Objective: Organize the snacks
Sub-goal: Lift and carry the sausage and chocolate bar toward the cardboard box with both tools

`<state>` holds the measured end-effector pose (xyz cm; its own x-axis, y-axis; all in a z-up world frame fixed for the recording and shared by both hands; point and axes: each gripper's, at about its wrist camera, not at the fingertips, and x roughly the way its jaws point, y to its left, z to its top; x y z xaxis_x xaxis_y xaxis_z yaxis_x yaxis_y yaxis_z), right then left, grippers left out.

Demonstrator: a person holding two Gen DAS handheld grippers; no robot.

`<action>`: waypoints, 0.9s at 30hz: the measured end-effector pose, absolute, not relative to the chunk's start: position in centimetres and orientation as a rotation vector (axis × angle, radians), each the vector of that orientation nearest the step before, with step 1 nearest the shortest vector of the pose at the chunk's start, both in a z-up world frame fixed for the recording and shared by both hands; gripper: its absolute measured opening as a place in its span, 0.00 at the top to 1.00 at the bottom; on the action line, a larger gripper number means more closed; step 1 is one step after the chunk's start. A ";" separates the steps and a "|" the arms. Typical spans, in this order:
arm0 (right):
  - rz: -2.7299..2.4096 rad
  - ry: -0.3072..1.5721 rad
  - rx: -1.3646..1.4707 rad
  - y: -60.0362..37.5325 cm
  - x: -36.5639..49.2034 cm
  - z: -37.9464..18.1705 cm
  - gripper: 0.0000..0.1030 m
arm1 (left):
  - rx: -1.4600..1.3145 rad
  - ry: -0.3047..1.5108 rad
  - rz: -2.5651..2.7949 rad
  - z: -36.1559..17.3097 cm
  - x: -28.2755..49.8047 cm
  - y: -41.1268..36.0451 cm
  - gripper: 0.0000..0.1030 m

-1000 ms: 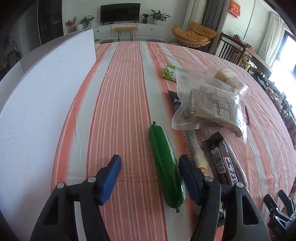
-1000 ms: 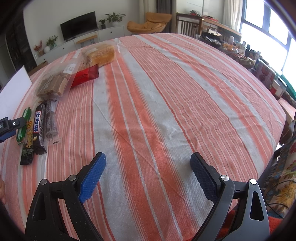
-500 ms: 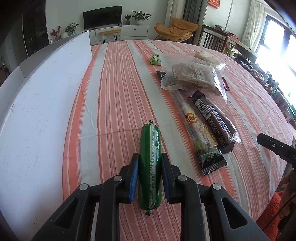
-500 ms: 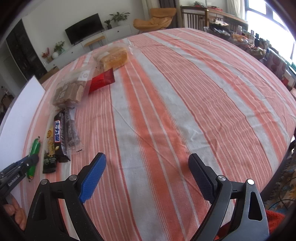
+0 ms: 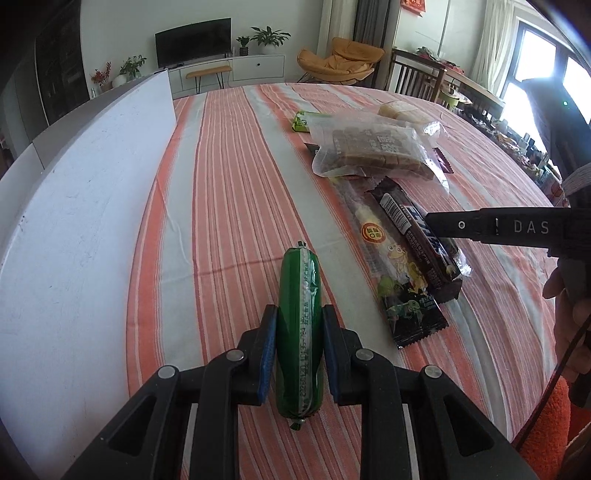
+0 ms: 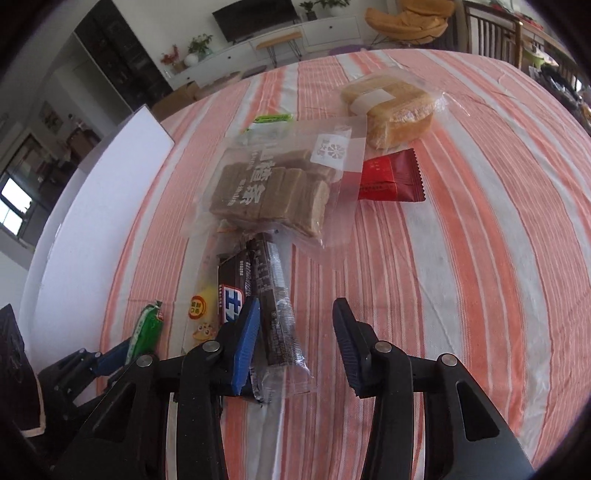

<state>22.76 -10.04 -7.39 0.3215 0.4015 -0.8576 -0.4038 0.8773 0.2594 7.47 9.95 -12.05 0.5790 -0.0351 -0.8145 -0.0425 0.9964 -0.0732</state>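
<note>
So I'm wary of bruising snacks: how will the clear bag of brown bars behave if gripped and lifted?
The clear bag of brown bars probably flops: its film extends loosely beyond the contents. The bars look like separate pieces, so they may shift or sag. The glossy film may slip between the right tool pads.

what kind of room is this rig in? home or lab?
Most likely a home living and dining room. Beyond the orange-and-white striped tablecloth stand a black flat-screen television on a white low cabinet, an orange lounge chair and potted green plants. Nothing looks like lab equipment.
</note>
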 end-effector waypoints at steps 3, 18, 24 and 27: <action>0.500 1.126 -0.124 -7.9 22.8 -7.9 0.60 | -0.080 0.947 0.010 -12.1 7.7 9.9 0.78; 0.547 1.175 0.591 -20.2 19.2 -8.7 0.81 | -0.342 0.928 -0.169 -8.5 3.9 10.9 0.79; 0.574 1.138 0.844 -22.8 16.5 -9.5 0.81 | -0.378 0.859 -0.262 -4.4 2.1 10.0 0.79; 0.608 1.127 0.833 -21.8 15.4 -8.0 0.81 | -0.400 0.812 -0.291 -1.8 0.5 10.2 0.78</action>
<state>15.40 -21.79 -7.99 0.3280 0.7822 -0.5296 -0.0126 0.5642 0.8255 0.55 10.23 -1.83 0.6550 -0.3998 -0.6412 0.0984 0.8865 -0.4522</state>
